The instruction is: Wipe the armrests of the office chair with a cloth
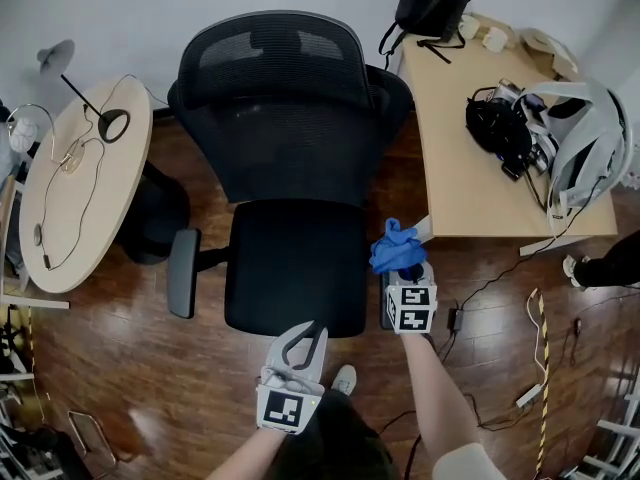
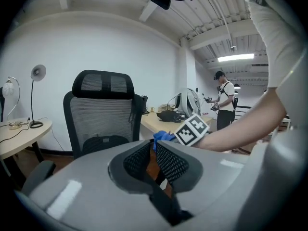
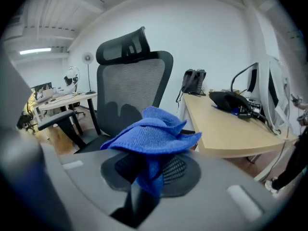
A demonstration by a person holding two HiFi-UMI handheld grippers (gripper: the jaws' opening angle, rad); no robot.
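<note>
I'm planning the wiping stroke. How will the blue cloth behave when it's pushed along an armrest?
Probably floppy: the blue cloth droops in folds over the right claw. Likely light, since a pinch holds the whole bunch. Its textured weave suggests grip, not slip, on the armrest.

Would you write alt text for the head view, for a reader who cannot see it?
From above, the right gripper holds a blue cloth beside the seat of a black office chair. The left gripper, fingers shut and empty, hovers before the seat. A round table and a desk flank the chair.
</note>
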